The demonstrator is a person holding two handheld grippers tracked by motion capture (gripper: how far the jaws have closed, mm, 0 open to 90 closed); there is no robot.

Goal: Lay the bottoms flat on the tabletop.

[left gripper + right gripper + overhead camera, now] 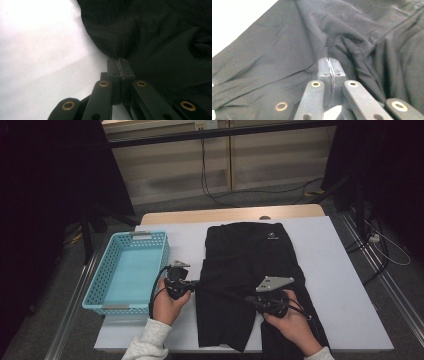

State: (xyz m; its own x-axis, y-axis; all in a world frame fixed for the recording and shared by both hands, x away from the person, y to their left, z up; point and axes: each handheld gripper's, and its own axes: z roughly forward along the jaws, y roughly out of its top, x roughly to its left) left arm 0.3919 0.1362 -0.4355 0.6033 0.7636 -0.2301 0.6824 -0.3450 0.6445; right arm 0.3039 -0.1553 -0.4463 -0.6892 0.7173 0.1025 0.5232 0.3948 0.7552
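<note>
Now black shorts point(247, 265) edge pinched in left tool point(121, 65)

A wooden table point(230, 213) under a white cover point(340, 285) stands on grey floor point(280, 195). At twelve o'clock a pale panelled wall point(260, 160) trails black cables point(204, 170); dark curtains point(45, 195) hang at nine and three.

Bare white desk point(340, 285) right of the black garment point(245, 265) (widest open stretch), narrow bare lane between garment and blue basket point(100, 292), basket walls blocking the left side, far desk edge open.
</note>
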